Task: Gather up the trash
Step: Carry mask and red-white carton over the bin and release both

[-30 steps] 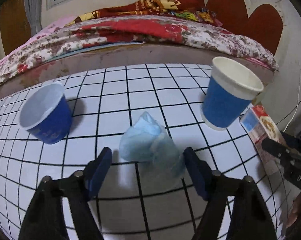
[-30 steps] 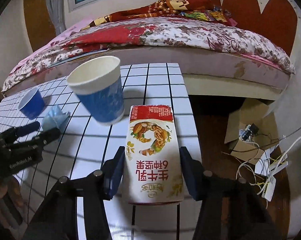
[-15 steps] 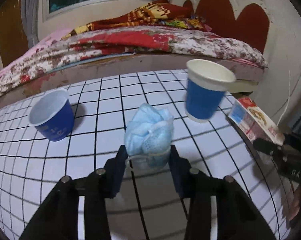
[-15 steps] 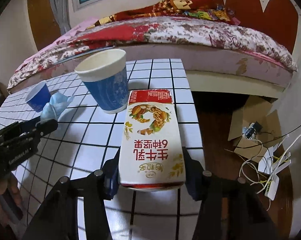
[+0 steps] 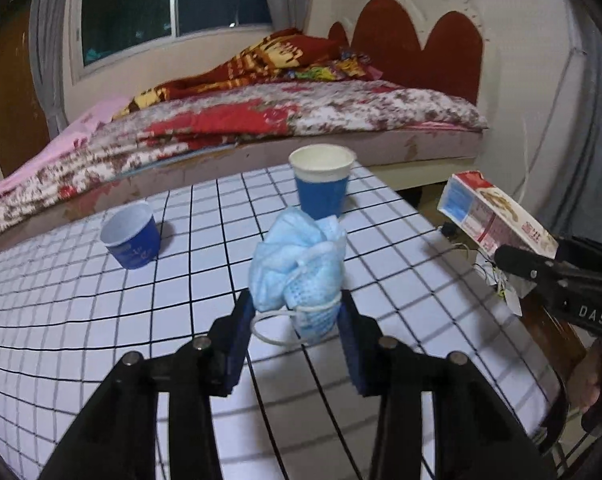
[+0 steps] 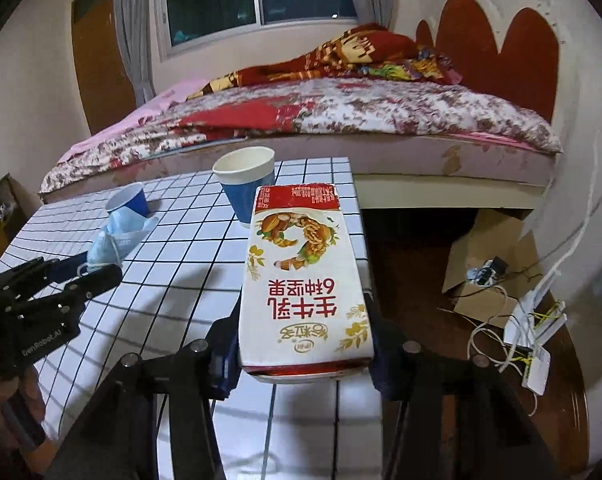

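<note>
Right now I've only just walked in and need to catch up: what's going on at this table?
A person is clearing trash with a handheld gripper in each hand. The left gripper is shut on a crumpled blue face mask, held above the checkered table. The right gripper is shut on a milk carton, also held off the table. Two blue paper cups, one taller and one shorter, stand on the table, not yet collected.

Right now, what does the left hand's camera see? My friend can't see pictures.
The left gripper pinches a crumpled light-blue face mask above a white table with a black grid. Behind it stand a tall blue paper cup and a shorter blue paper cup. At the right, the right gripper holds a red-and-white milk carton.
</note>
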`<state>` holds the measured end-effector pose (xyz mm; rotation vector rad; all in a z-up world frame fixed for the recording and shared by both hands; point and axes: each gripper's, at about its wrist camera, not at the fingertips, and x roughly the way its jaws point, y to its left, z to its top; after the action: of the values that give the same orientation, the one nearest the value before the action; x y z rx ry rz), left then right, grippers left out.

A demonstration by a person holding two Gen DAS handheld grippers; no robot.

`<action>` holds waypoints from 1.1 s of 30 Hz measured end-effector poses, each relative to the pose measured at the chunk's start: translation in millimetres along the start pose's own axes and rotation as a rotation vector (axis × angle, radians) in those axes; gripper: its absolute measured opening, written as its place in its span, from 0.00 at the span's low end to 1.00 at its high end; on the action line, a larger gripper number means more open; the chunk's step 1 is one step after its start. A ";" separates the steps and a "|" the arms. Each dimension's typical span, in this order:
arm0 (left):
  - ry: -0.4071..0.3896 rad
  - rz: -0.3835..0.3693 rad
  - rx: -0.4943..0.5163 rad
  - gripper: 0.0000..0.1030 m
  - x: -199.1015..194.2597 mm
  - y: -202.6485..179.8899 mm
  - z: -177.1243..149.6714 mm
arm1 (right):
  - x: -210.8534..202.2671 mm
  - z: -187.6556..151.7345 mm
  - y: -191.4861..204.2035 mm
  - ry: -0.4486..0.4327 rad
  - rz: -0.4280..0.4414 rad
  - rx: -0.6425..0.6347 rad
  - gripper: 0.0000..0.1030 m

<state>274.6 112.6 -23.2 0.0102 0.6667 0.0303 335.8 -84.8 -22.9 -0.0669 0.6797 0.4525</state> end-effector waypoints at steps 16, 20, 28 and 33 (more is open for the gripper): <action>-0.092 -0.093 0.018 0.41 -98.7 -69.4 -40.1 | -144.0 -62.3 -17.3 -0.117 -0.128 0.000 0.51; -0.102 -0.126 0.044 0.41 -108.2 -96.0 -50.4 | -173.5 -81.0 -35.0 -0.138 -0.166 0.035 0.51; -0.090 -0.212 0.087 0.41 -116.8 -142.3 -67.0 | -204.0 -115.1 -59.8 -0.134 -0.228 0.082 0.51; -0.077 -0.262 0.124 0.41 -117.4 -168.4 -74.3 | -215.2 -138.1 -73.7 -0.119 -0.267 0.111 0.51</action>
<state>140.6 -59.4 -12.2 0.0435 0.5878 -0.2623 138.0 -261.8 -3.3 -0.0251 0.5675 0.1609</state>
